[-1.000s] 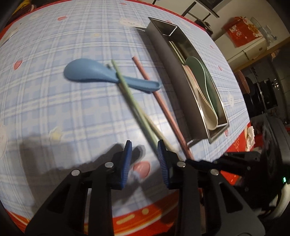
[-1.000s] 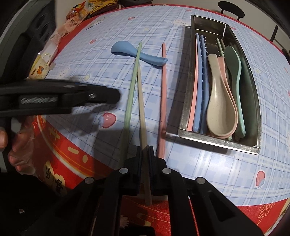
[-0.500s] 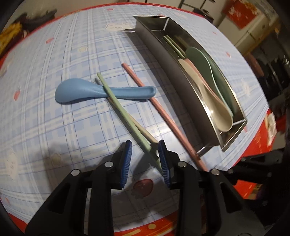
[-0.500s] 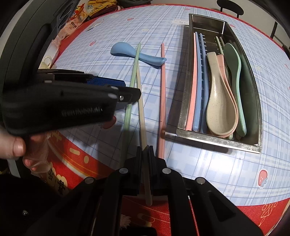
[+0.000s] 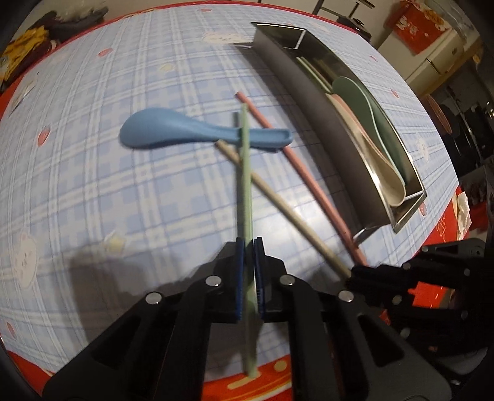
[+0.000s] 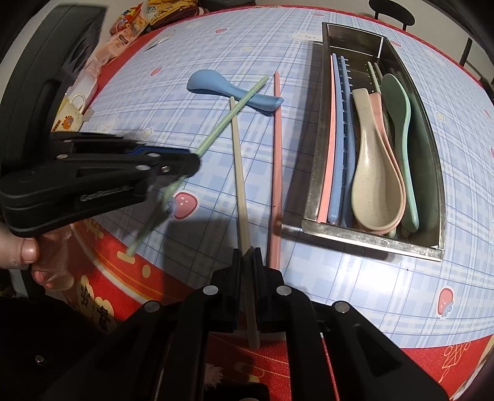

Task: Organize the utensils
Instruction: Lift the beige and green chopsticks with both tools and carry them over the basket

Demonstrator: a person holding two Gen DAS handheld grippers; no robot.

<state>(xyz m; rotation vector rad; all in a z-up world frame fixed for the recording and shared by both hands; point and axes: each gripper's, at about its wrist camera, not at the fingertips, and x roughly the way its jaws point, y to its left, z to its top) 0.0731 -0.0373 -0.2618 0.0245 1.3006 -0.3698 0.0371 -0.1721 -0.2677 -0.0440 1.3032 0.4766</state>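
My left gripper [image 5: 249, 246] is shut on a green chopstick [image 5: 246, 172], whose far end lies over the handle of a blue spoon [image 5: 160, 131]. In the right wrist view the left gripper [image 6: 191, 163] holds the green chopstick [image 6: 228, 115] at the left. My right gripper [image 6: 247, 254] is shut on a beige chopstick [image 6: 238, 166]; it also shows in the left wrist view [image 5: 278, 202]. A pink chopstick [image 6: 277, 160] lies on the table beside the steel tray [image 6: 318, 148], which holds spoons and chopsticks.
The table [image 6: 191, 46] has a blue plaid cloth with a red border. Snack packets [image 6: 123, 34] and a small cup [image 6: 69, 115] lie at the far left edge. A chair [image 6: 390, 7] stands beyond the table.
My left gripper has closed on the green chopstick and swung it so it crosses the beige one. My right gripper stays shut on the beige chopstick.
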